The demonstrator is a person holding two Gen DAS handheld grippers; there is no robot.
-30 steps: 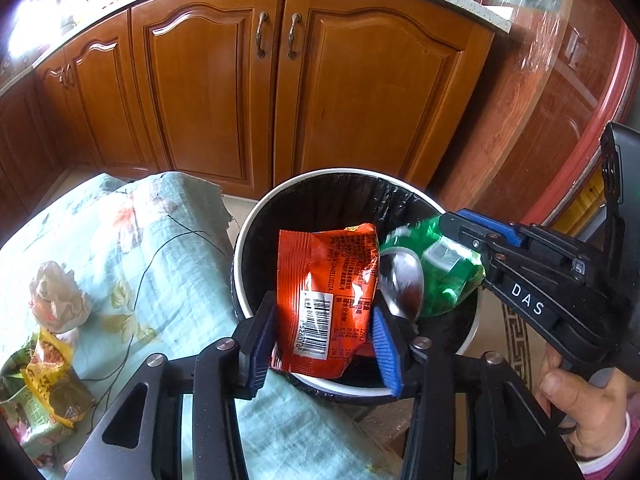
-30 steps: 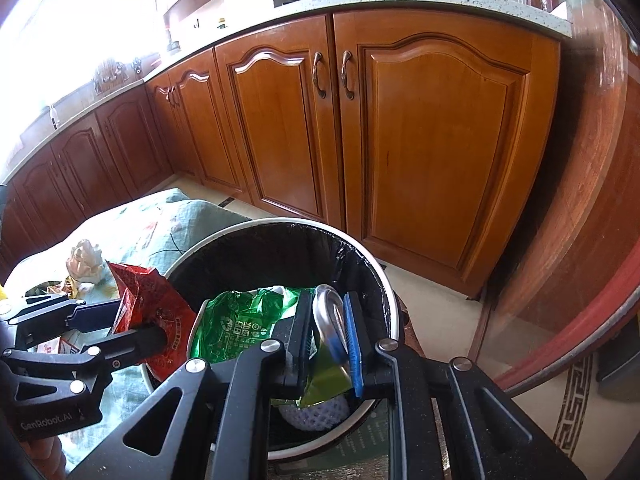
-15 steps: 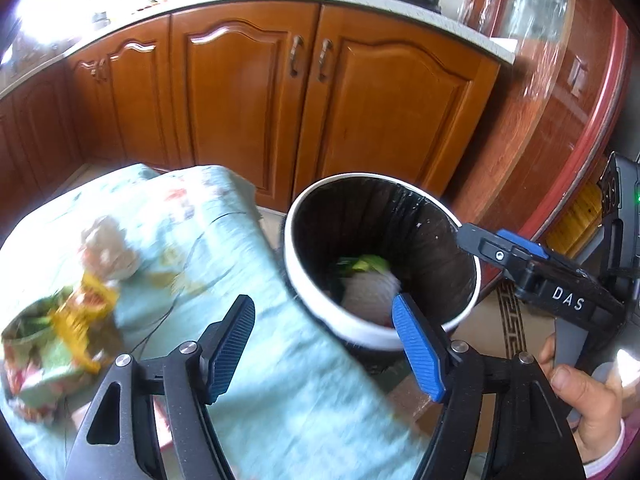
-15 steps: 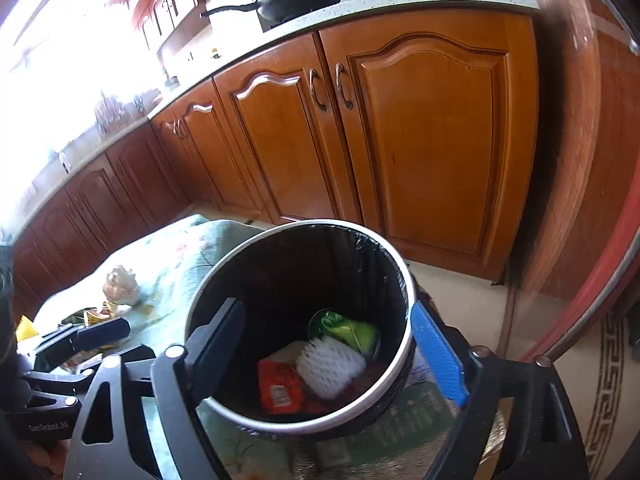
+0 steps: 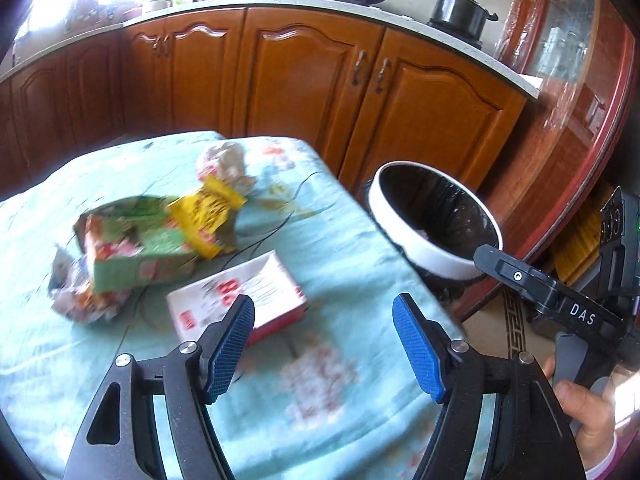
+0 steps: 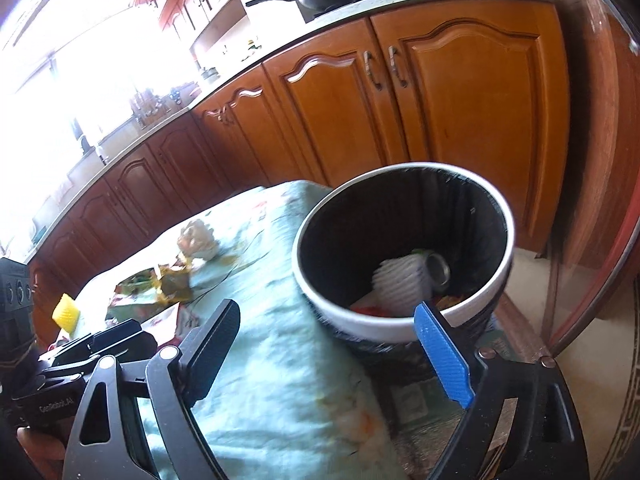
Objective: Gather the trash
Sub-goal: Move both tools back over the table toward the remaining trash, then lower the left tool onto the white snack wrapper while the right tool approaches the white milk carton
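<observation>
Two grippers are spread wide open, and both hold nothing. The left gripper (image 5: 324, 344) hangs over a table with a light green cloth (image 5: 352, 264). A white and red packet (image 5: 240, 304) lies flat on the cloth, just in front of the left finger. A bit farther back sits a pile of trash: a green wrapper (image 5: 136, 252), a yellow wrapper (image 5: 206, 216) and a crumpled paper ball (image 5: 222, 164). They look blurry. The right gripper (image 6: 328, 352) hangs near the trash bin (image 6: 384, 328), which stands right beside the table edge. The bin has a white rim and a black bag. Inside lie a white foam net (image 6: 396, 280) and other trash.
</observation>
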